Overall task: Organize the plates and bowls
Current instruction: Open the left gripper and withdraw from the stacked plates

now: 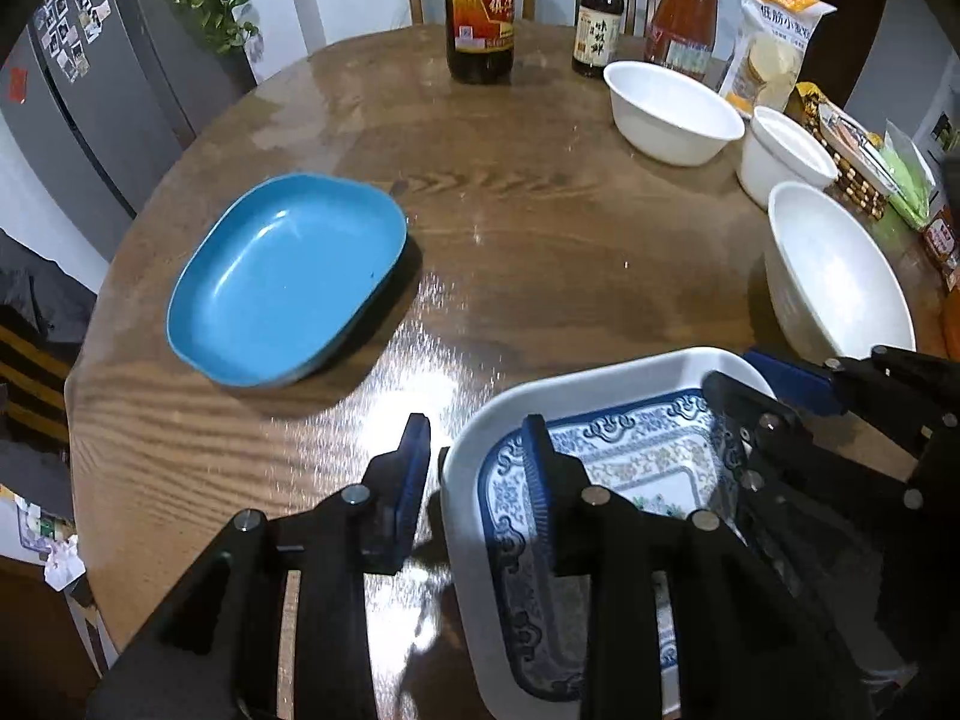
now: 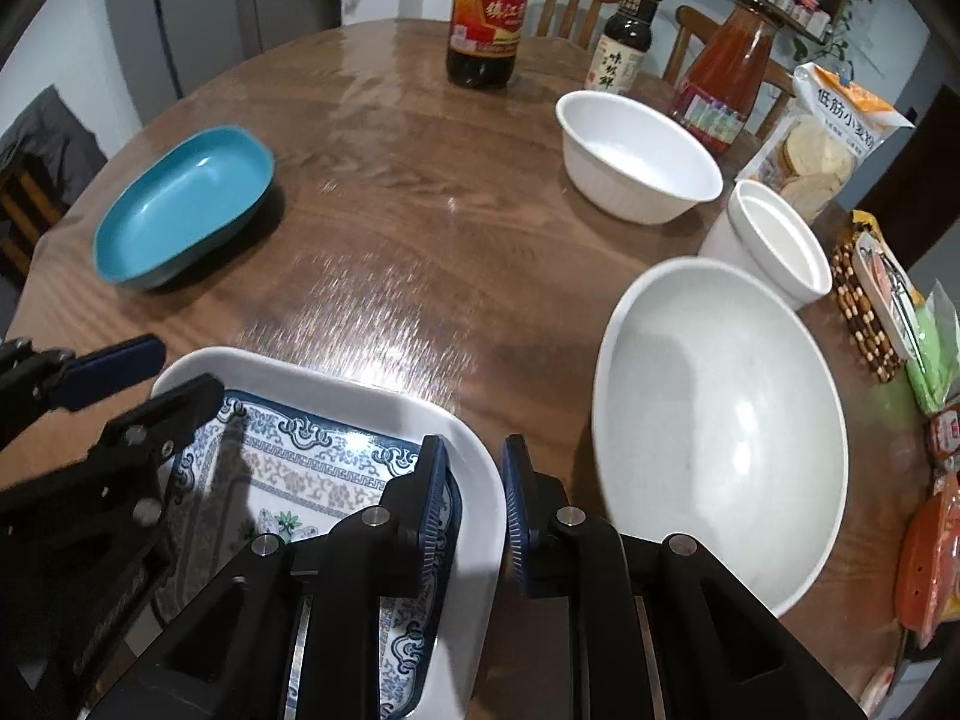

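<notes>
Your left tongs (image 1: 480, 468) straddle the left rim of the white rectangular dish (image 1: 474, 462), one pad outside the wall and one inside, and they seem clenched on it, though blur hides the outer contact. Your right tongs (image 2: 474, 480) are clenched on the same dish's right rim (image 2: 480, 468), inner pad over the blue-patterned plate (image 2: 312, 480) lying inside it. Ahead and to the left of your left tongs the blue dish (image 1: 282, 282) sits alone on the bench (image 1: 540, 210). Just right of your right tongs stands the large white bowl (image 2: 720, 420); beyond it are a small white cup-shaped bowl (image 2: 774, 240) and a ribbed white bowl (image 2: 636, 156), near the sauce bottles (image 2: 486, 12).
</notes>
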A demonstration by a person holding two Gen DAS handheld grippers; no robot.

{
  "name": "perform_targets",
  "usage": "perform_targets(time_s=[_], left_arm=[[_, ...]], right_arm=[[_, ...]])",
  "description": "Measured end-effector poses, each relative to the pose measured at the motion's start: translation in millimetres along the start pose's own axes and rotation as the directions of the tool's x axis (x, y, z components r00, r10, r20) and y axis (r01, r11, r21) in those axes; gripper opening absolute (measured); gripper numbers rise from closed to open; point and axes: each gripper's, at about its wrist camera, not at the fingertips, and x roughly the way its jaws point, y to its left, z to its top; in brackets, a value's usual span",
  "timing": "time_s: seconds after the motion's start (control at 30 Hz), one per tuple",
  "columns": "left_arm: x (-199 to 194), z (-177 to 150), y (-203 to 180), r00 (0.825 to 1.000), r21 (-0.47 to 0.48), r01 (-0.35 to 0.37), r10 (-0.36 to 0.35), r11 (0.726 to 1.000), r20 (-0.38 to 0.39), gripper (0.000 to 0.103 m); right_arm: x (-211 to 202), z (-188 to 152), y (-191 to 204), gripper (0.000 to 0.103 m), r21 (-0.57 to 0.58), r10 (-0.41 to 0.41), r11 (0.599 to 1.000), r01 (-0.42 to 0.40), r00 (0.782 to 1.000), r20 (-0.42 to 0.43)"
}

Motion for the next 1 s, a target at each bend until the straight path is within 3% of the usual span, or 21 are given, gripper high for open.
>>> perform_targets(time_s=[0.1, 0.23, 0.33, 0.43, 0.63, 1.0], left_arm=[[-9, 1, 2, 0.999, -0.006, 0.026, -0.026, 1.000, 0.026, 0.032], [-23, -6, 2, 0.998, -0.001, 0.031, -0.031, 1.000, 0.057, 0.050], [-31, -7, 1, 0.997, 0.001, 0.041, -0.041, 0.999, 0.072, 0.050], [-39, -9, 0, 0.995, 0.007, 0.043, -0.043, 0.999, 0.091, 0.057], [-60, -13, 0, 0.988, 0.005, 0.003, -0.003, 1.000, 0.154, 0.074], [-89, -15, 7, 0.974, -0.015, -0.053, 0.055, 0.998, 0.218, 0.080]], right_arm=[[-10, 4, -4, 0.018, 0.026, 0.016, 0.999, -0.017, 0.999, 0.032], [-24, 4, -7, 0.019, 0.039, 0.024, 0.999, -0.026, 0.998, 0.050], [-34, 1, -9, 0.020, 0.049, 0.045, 0.998, -0.048, 0.997, 0.059], [-48, -3, -11, 0.033, 0.061, 0.070, 0.995, -0.075, 0.995, 0.075], [-72, -11, -20, 0.042, 0.083, 0.077, 0.993, -0.088, 0.989, 0.128], [-103, -13, -38, 0.042, 0.141, 0.130, 0.977, -0.159, 0.972, 0.196]])
